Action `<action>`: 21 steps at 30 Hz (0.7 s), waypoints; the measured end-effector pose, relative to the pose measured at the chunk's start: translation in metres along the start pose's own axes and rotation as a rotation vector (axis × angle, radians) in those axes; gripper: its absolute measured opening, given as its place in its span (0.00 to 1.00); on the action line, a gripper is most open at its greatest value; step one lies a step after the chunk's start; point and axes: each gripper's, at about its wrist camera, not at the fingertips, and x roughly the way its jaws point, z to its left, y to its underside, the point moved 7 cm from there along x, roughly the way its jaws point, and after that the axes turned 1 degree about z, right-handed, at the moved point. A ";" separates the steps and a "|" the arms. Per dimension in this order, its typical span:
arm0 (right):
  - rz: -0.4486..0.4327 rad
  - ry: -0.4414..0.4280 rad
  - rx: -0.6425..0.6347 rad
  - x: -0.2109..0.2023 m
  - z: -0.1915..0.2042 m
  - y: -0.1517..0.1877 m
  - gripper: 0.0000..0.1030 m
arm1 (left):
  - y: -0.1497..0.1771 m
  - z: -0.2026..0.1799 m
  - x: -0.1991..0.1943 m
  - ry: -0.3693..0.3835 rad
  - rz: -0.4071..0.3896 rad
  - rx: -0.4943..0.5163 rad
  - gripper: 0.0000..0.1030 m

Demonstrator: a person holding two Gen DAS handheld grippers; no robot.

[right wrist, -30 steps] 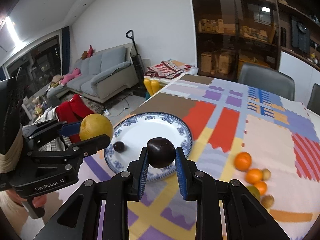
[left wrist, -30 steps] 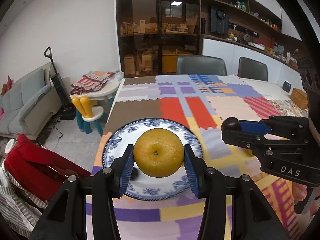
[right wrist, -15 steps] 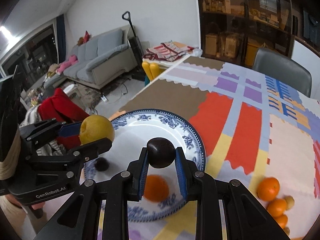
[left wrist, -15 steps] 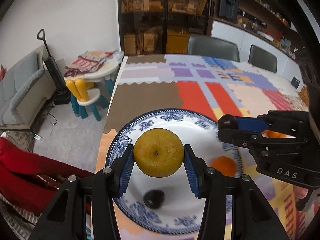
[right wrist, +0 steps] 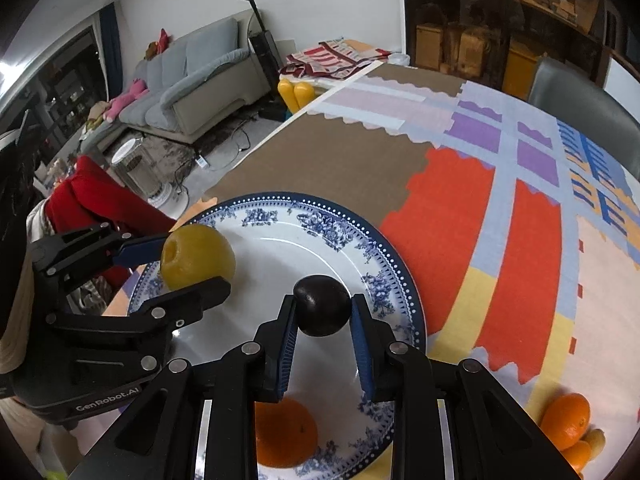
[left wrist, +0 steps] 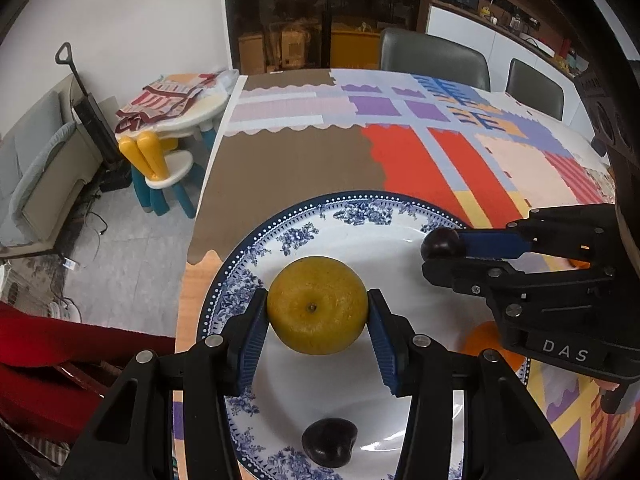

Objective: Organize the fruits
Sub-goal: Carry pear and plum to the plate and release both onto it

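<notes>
My left gripper is shut on a yellow round fruit, held above the left part of a blue-and-white plate. That fruit and the left gripper also show at the left of the right wrist view. My right gripper is shut on a dark plum over the plate; the plum and the right gripper show at the right of the left wrist view. On the plate lie a second dark plum and an orange, which is partly hidden by the right gripper's body.
The plate sits near the left edge of a table with a patchwork cloth. Loose oranges and small fruits lie on the cloth at the right. Grey chairs stand at the far side. A small children's table and chair stand on the floor left.
Both grippers have moved forward and down over the plate with their fruits still held. The plate now fills the lower view, and the orange and second plum on it have come close.
</notes>
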 end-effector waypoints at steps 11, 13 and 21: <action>0.026 0.021 -0.020 0.011 -0.001 0.006 0.33 | -0.002 0.001 -0.008 -0.050 -0.019 0.032 0.55; 0.012 0.020 -0.028 0.008 0.000 0.006 0.45 | -0.003 0.001 -0.015 -0.062 -0.037 0.033 0.56; -0.066 0.059 -0.024 -0.029 -0.002 0.009 0.49 | -0.003 -0.005 -0.058 -0.134 -0.125 0.046 0.63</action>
